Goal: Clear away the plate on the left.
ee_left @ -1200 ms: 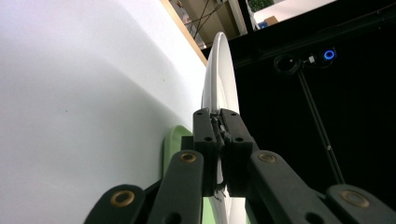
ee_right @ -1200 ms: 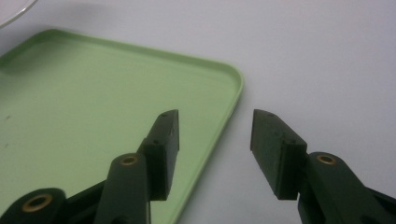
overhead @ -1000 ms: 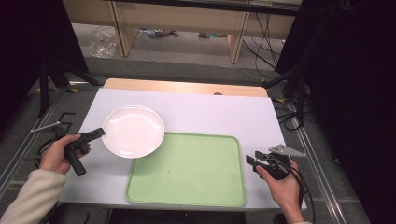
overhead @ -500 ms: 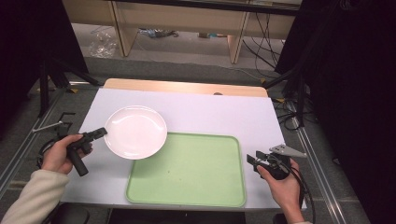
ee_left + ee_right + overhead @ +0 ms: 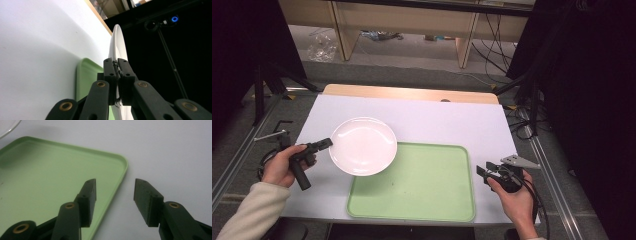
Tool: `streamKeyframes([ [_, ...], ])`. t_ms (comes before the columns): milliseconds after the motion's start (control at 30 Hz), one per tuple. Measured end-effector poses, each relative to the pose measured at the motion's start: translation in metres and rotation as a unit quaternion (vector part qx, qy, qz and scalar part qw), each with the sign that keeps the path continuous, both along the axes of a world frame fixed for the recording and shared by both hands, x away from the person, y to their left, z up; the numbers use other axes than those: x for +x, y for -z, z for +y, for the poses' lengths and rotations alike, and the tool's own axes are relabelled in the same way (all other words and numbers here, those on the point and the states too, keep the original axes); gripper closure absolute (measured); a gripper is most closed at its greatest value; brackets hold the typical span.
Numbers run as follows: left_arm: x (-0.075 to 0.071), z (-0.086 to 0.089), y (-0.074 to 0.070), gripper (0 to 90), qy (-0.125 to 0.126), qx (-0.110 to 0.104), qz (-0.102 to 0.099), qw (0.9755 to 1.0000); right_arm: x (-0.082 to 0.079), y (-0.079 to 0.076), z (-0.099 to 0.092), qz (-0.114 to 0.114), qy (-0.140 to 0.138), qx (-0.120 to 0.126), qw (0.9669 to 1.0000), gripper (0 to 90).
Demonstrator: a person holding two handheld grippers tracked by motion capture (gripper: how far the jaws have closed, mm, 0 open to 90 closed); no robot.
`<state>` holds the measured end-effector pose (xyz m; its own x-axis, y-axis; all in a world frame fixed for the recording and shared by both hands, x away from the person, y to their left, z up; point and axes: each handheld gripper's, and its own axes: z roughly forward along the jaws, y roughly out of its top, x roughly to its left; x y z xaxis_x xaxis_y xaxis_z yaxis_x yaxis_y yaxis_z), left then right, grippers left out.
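The left gripper pinches the white plate by its rim over the green tray's near-left corner — stiff, slick, breakable, I'd say; the right gripper hangs spread — 2 jaws apart.

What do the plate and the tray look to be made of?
Plate: white and glossy with a thin, even rim, probably glazed ceramic or melamine; the look leaves it open. Tray: pale green, matte, with rounded moulded corners and a raised lip, most likely plastic.
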<state>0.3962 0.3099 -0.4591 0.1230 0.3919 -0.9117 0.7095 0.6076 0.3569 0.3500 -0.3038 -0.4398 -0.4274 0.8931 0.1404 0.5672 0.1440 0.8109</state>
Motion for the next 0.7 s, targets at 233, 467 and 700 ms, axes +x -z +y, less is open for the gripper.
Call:
streamKeyframes([
  [233, 0.000, -0.005, 0.000, 86.0, 0.005, -0.001, 0.008, 1.0000, 0.000, -0.001, 0.000, 0.000, -0.002, 0.003, 1.0000, 53.9],
  [467, 0.000, -0.009, -0.001, 86.0, 0.008, 0.003, 0.008, 0.9999, 0.000, -0.001, 0.000, 0.000, -0.002, 0.003, 1.0000, 54.1],
  [700, 0.001, -0.016, 0.002, 86.3, 0.025, 0.027, 0.021, 0.9991, 0.000, 0.000, 0.000, 0.001, 0.002, -0.002, 1.0000, 54.3],
])
